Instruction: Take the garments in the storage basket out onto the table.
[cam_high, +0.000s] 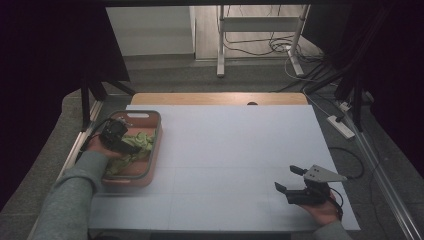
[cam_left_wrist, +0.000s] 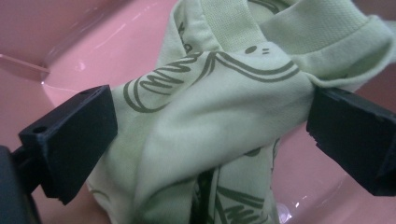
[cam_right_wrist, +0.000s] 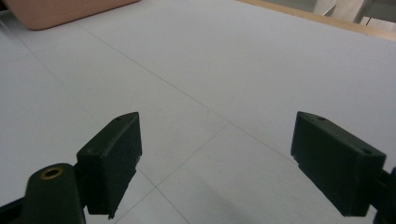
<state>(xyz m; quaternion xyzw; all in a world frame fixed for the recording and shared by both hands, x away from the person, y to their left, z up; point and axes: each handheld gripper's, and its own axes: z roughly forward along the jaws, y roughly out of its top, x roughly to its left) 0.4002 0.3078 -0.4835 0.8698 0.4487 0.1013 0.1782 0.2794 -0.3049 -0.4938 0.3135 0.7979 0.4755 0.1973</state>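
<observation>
1. Left gripper (cam_left_wrist: 210, 135) lowered into the pink tub (cam_high: 152, 150) at the left side of the white table (cam_high: 240, 150), jaws wide apart on either side of a pale green garment (cam_left_wrist: 219, 116).
2. Garment lying crumpled inside the tub, printed with dark green lines, bulging between both jaws and touching them; not pinched tight.
3. Tub walls close around the gripper, pink on every side in the left gripper view.
4. Right gripper (cam_high: 289, 179) held low over the near right part of the table, jaws spread, nothing between them.
5. Well apart from the tub; one corner of the tub (cam_right_wrist: 60, 11) seen far off in the right gripper view.
6. Behind the table: a metal stand (cam_high: 260, 30), cables (cam_high: 270, 47) on the floor, a power strip (cam_high: 341, 126) at the right.
</observation>
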